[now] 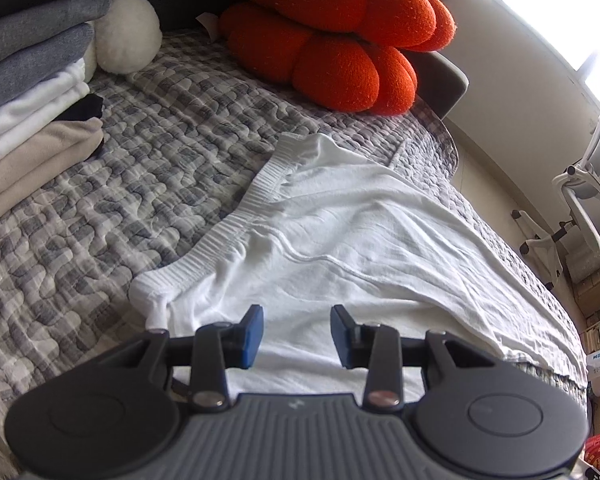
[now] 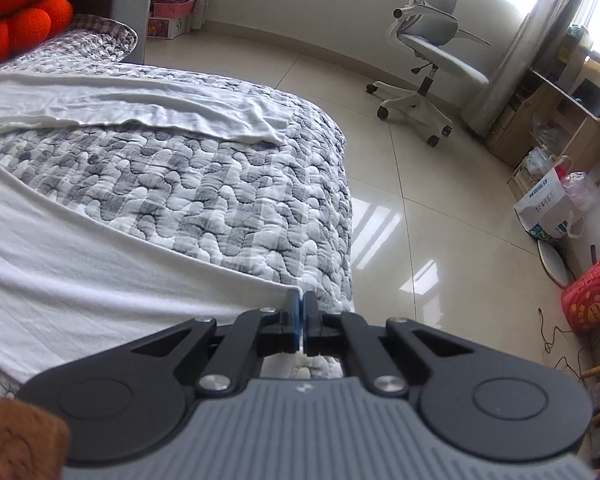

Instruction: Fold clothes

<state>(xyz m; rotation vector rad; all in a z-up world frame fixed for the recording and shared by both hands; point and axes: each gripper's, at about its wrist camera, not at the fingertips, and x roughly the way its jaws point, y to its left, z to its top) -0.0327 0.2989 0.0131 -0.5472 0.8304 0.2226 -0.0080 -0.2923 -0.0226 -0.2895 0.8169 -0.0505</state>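
The right gripper point(image 2: 300, 312) pinches the near trouser hem point(image 2: 276, 292) for folding; the left gripper point(image 1: 296, 332) hovers half-open above the white trousers point(image 1: 340, 240).

The quilted bed point(image 1: 140, 160) lies open between the stack of folded clothes point(image 1: 32, 80) at its left and the white trousers point(image 1: 340, 248). Orange cushions point(image 1: 332, 36) and a white plush ball point(image 1: 126, 34) block the far end. Beyond the bed's edge, bare floor point(image 2: 420, 208) reaches to the office chair point(image 2: 428, 52).
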